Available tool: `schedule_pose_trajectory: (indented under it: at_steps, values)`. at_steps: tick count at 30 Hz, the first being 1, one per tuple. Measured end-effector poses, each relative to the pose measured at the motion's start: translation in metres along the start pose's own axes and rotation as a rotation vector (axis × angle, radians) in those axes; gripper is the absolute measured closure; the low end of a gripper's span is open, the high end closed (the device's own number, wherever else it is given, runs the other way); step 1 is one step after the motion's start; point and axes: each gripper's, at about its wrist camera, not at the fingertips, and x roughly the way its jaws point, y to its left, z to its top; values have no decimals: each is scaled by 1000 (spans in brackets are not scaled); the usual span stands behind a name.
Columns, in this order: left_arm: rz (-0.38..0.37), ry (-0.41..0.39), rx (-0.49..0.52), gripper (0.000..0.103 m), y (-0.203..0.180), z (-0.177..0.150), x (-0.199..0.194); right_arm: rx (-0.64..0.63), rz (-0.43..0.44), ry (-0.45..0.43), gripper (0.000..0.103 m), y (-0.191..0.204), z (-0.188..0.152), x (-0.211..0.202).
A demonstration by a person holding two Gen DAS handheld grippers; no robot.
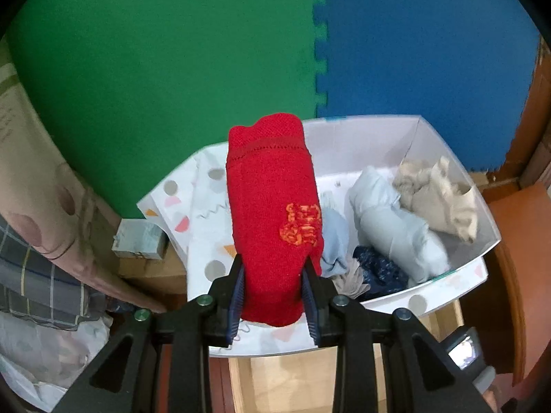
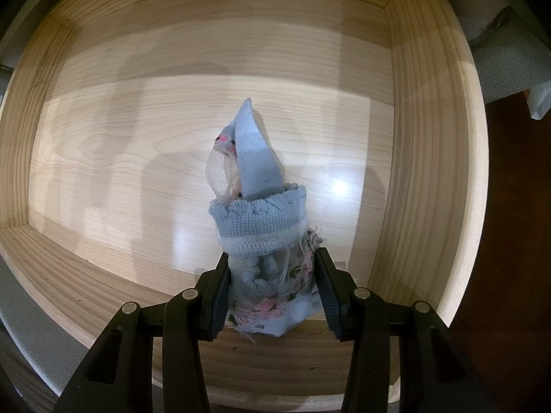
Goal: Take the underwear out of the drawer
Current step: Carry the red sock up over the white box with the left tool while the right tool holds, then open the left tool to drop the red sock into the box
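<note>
Item 1: red knit roll (image 1: 273, 220), a folded garment with an orange stitched emblem. Location: clamped in the left gripper (image 1: 274, 289), held above the white patterned box (image 1: 458, 275) that already contains a pale blue roll (image 1: 396, 227), a beige piece (image 1: 437, 199) and a dark blue piece (image 1: 378, 268). Both pads press its lower end, and most of its length stands free beyond them.

Item 2: pale blue knit bundle (image 2: 261, 220) with scalloped cuff, gauze and pink fringe. Location: over the bare floor of the wooden drawer (image 2: 430, 137), gripped across its base by the right gripper (image 2: 272, 289), pointed end away from the camera.

Handling, both items: judged light, soft and compressible, not fragile. The knit surface should give the pads good friction. Rolled layers may unfurl or sag if taken by one loose edge.

Recommended hold: across the thick middle of the roll, squeezing all layers together. On item 2, avoid the gauze and fringe, which may snag or tear.
</note>
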Motion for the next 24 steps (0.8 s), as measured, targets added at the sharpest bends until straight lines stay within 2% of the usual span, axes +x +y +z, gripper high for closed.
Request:
schedule_pose_trajectory:
  at_steps: [8,14,20,24]
  values:
    - [-11,50,0,72,-5,-3,35,0,0,0,60,0,-1,0]
    - [15,85,-12,68,-3,-6,53,4,0,0,60,1,-1,1]
    - [25,71,10,63,-5,-8,50,3,0,0,60,0,0,1]
    - [7,64,-16,61,0,-9,38,2,0,0,60,-2,0,2]
